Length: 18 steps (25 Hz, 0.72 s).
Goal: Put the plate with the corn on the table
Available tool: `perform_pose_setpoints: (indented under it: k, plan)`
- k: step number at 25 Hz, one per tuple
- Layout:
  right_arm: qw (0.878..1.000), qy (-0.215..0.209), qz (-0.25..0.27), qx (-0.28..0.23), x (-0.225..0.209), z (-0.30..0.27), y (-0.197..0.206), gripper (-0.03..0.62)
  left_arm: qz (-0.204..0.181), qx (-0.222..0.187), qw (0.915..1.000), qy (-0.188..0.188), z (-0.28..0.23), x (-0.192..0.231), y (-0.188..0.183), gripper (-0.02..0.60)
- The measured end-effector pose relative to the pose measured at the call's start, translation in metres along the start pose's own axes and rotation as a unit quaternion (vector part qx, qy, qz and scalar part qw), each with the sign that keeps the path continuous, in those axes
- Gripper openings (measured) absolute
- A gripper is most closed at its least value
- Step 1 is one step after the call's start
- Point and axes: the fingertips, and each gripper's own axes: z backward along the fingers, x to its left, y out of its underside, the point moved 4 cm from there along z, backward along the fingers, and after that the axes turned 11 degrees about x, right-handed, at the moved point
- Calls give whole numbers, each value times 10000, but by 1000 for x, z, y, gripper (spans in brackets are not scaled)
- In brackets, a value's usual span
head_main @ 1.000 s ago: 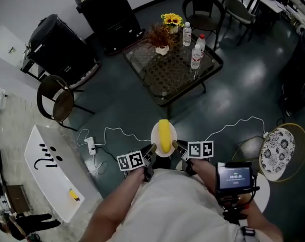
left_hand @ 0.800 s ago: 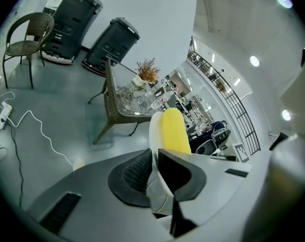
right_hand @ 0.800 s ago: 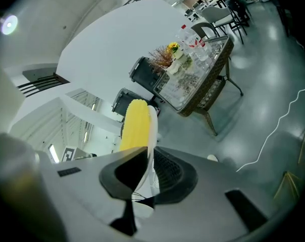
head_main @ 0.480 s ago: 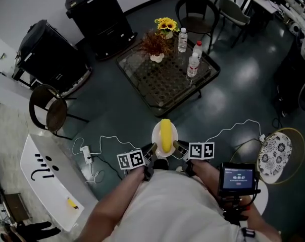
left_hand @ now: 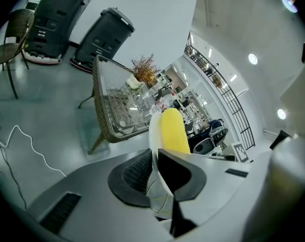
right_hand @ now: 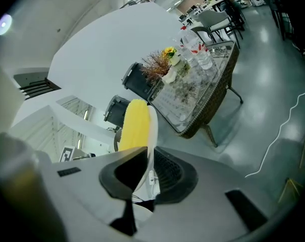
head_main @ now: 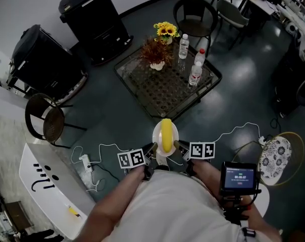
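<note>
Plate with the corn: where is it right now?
Head view, lower centre: the plate, carrying the corn, hangs between the left gripper and right gripper, each clamped on its rim, short of the table.

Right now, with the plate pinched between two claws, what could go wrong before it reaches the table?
The corn lies loose on the plate, which the left claw and right claw pinch only by its rim; a tilt could roll it off. The table holds bottles and flower pots, so a careless landing might knock one. The white cable could trip the person.
</note>
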Motion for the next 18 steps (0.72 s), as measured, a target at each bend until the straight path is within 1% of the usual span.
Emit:
perform_pose_setpoints:
  k: [10,14,18]
  plan:
    - [9996,92,-152,-215,8,-38,-52,44,-145,200,9996,156,-4,29,-66,44]
    - [9994,146,-167,-264,11,-54,-72,44,-156,262,9993,208,-5,42,-90,44]
    - [9993,181,-198,-276,13,-62,-88,44,-167,280,9992,241,-7,46,-109,44]
